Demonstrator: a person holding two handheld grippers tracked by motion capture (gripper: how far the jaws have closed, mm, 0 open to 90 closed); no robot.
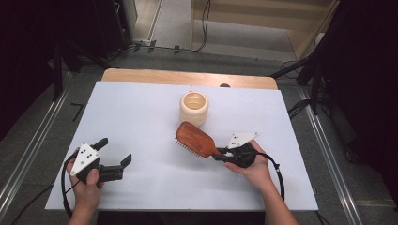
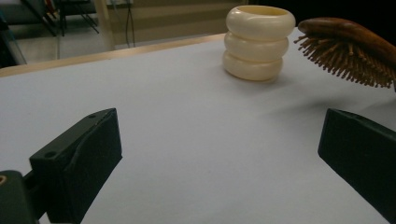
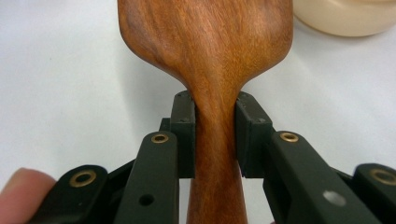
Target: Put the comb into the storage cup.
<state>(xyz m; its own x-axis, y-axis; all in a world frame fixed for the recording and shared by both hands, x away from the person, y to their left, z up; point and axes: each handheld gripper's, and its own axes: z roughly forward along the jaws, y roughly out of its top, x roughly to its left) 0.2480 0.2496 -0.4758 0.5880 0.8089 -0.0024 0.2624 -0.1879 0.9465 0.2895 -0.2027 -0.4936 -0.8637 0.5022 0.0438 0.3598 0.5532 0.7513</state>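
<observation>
The right hand-held gripper (image 3: 215, 135) pinches the hairbrush (image 3: 210, 56) handle, hiding its neck; the left hand-held gripper (image 2: 219, 154) gapes.

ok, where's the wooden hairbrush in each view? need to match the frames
High view: hairbrush right of centre, held by the right gripper.
Left gripper view: its bristled head at the upper right edge.
Right gripper view: its handle runs up the middle, clamped between the jaws.
Shared landmark: the cream ribbed cup just beyond the brush head.

One wooden hairbrush (image 1: 195, 139), one cream ribbed cup (image 1: 194, 108), two tongs.
</observation>
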